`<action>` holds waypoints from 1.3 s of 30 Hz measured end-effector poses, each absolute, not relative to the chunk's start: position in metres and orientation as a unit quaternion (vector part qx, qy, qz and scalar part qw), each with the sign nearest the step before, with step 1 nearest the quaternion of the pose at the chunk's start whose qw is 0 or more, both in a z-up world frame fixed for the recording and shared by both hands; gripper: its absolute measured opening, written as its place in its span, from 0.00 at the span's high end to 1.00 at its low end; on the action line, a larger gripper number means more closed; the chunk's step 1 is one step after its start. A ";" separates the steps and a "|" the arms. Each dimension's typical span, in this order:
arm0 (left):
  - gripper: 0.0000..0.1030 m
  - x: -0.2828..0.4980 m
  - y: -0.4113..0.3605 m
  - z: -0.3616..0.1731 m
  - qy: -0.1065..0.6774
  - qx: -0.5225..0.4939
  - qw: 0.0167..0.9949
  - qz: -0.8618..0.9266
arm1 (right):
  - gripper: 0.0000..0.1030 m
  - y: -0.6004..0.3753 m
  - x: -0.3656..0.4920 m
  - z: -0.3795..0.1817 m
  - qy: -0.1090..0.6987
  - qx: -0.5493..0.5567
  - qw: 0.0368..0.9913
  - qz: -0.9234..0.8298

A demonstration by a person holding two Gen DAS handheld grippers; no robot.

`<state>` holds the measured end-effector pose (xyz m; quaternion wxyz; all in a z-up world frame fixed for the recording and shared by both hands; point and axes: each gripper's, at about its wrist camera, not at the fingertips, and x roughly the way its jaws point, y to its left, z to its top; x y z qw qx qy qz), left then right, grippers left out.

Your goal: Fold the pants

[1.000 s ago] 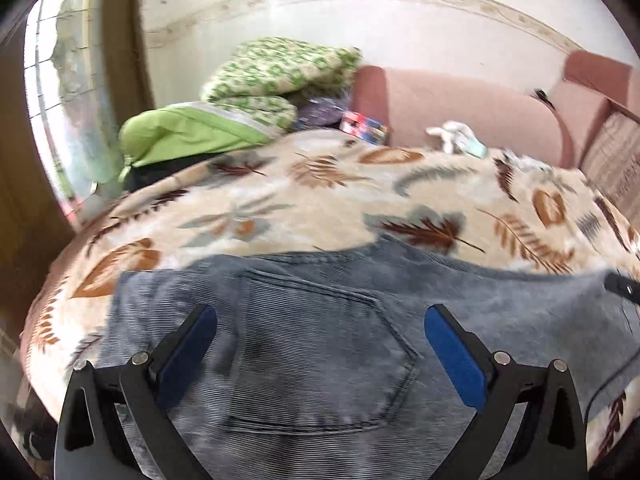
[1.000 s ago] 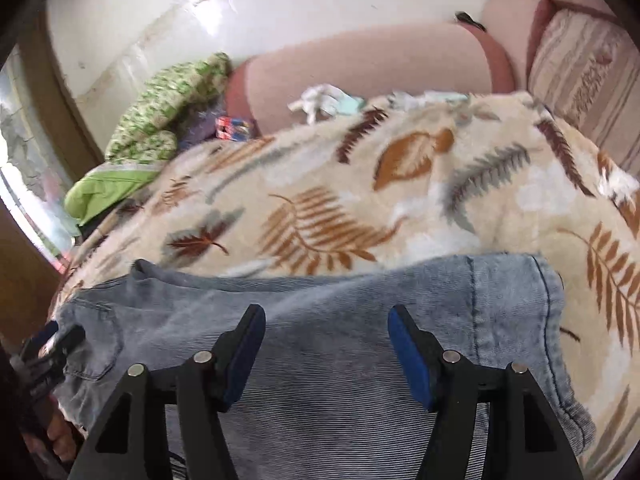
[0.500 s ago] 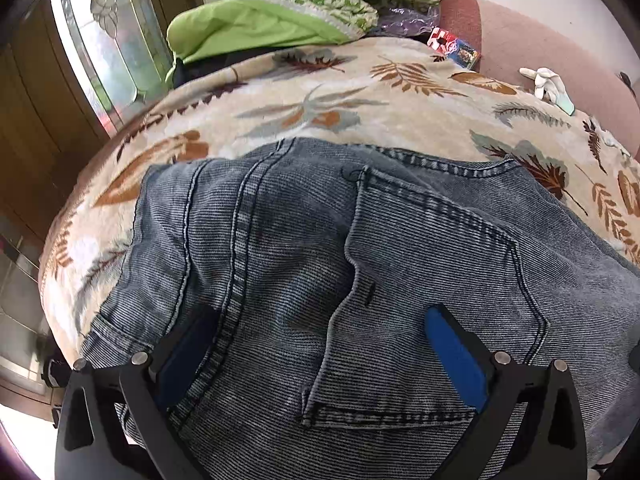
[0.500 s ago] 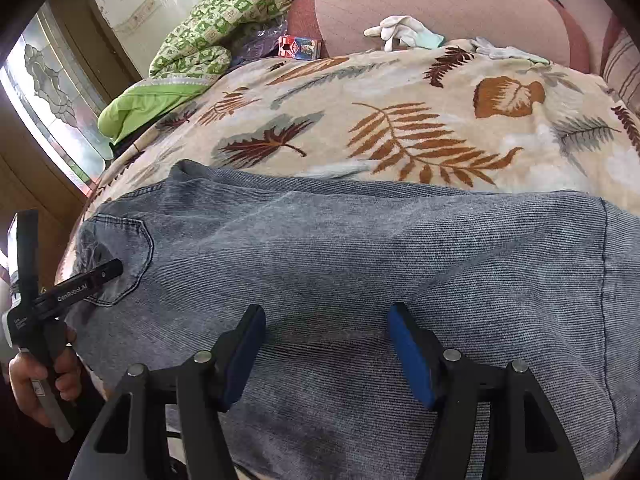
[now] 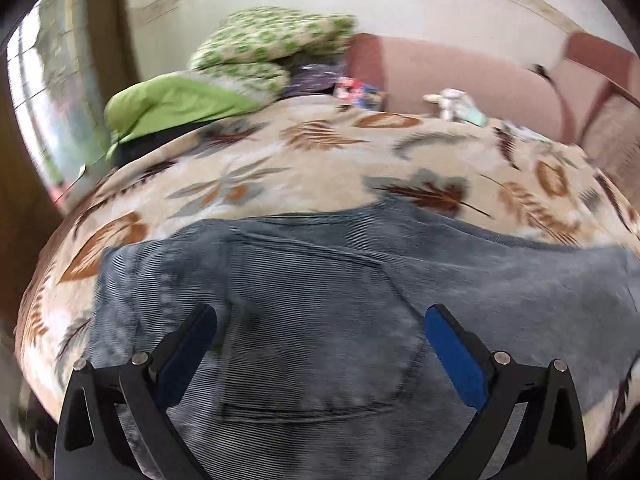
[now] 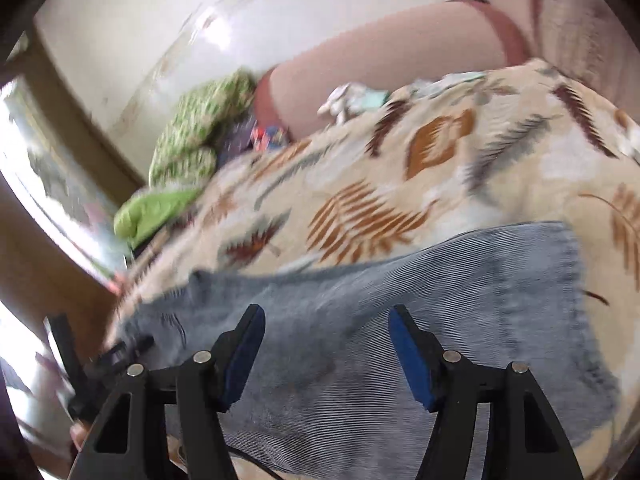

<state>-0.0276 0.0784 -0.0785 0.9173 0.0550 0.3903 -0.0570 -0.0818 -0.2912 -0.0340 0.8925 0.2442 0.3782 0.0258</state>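
Grey-blue denim pants lie flat across the near edge of a bed with a leaf-print blanket. In the left wrist view a back pocket sits between the fingers. My left gripper is open and empty just above the waist end. In the right wrist view the pants stretch left to right, with the leg hem at the right. My right gripper is open and empty above the leg. The left gripper shows at that view's lower left. Both views are blurred.
Green patterned bedding and a bright green pillow are piled at the far left of the bed. A pink sofa back runs behind, with small items along it. A window is at the left.
Both views have tilted back up from looking down on the pants to looking across the bed. Both grippers stay open and empty. The pants have not visibly moved.
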 end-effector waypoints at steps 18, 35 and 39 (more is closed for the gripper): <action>0.00 -0.024 0.045 -0.111 0.454 0.116 0.877 -0.107 | 0.33 -0.399 -0.127 -0.077 0.414 0.430 0.800 -0.066; 0.00 -0.039 0.042 -0.080 0.397 0.082 0.902 -0.149 | 0.32 -0.427 -0.172 -0.094 0.452 0.490 0.740 -0.083; 0.00 -0.039 0.047 -0.078 0.397 0.066 0.903 -0.148 | 0.28 -0.419 -0.168 -0.098 0.452 0.493 0.738 -0.095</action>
